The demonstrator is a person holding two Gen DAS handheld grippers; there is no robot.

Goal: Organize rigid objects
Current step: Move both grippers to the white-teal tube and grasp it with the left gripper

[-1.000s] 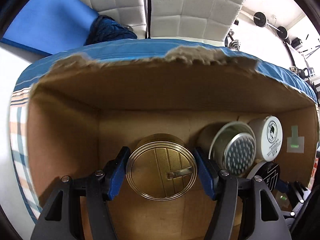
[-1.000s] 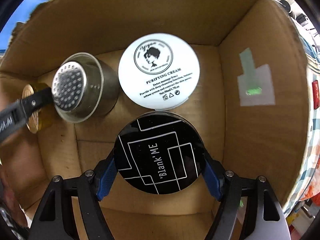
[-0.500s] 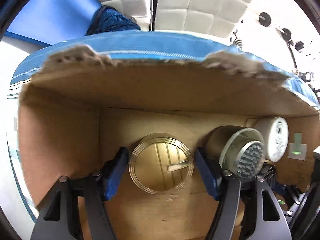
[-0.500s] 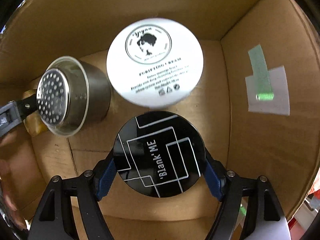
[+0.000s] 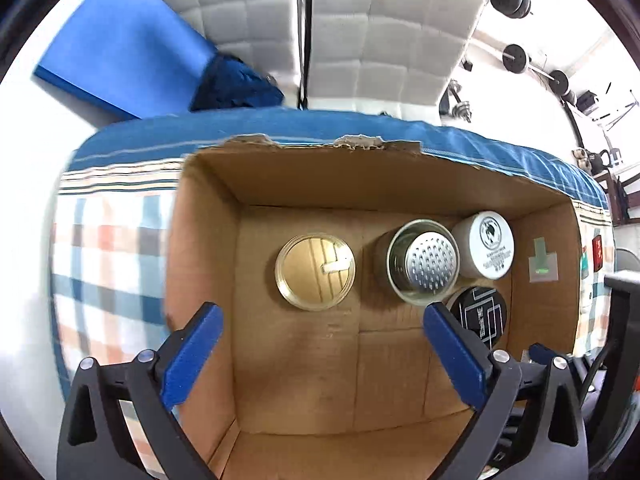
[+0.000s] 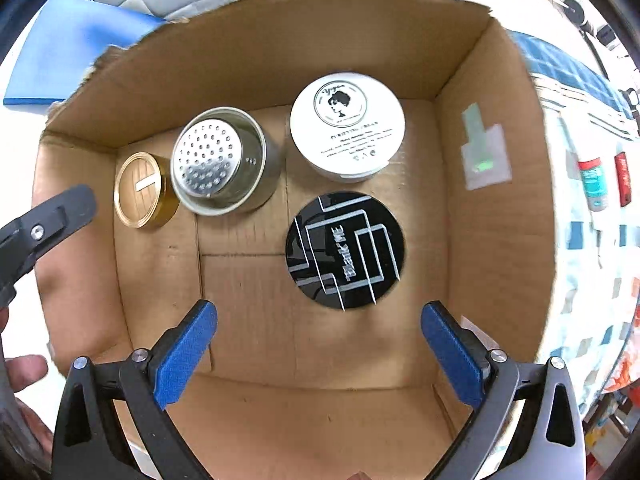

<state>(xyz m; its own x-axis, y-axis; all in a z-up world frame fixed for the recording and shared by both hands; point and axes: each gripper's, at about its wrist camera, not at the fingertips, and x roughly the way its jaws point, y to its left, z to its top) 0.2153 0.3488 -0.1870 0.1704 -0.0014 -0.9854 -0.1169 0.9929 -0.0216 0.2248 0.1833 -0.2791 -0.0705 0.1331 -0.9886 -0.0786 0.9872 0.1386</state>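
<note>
Both grippers point down into an open cardboard box (image 6: 256, 64) sitting on a bench with a plaid blue cloth (image 5: 108, 248). Left gripper (image 5: 320, 344) jaws opening, blue fingers (image 5: 192, 356) spread wide, nothing between them; the gold tin (image 5: 315, 272) sits free on the box floor beyond the tips. Right gripper (image 6: 320, 344) jaws opening too, fingers (image 6: 188, 352) released, nothing gripped; the black round case (image 6: 346, 250) lies flat on the box floor just past them. Behind it a white cream jar (image 6: 347, 126) near the far right corner, a perforated metal cup (image 6: 224, 160) between the jar and the gold tin, touching the tin in the right wrist view. A hand (image 6: 24, 368) shows at the left edge of that view.
</note>
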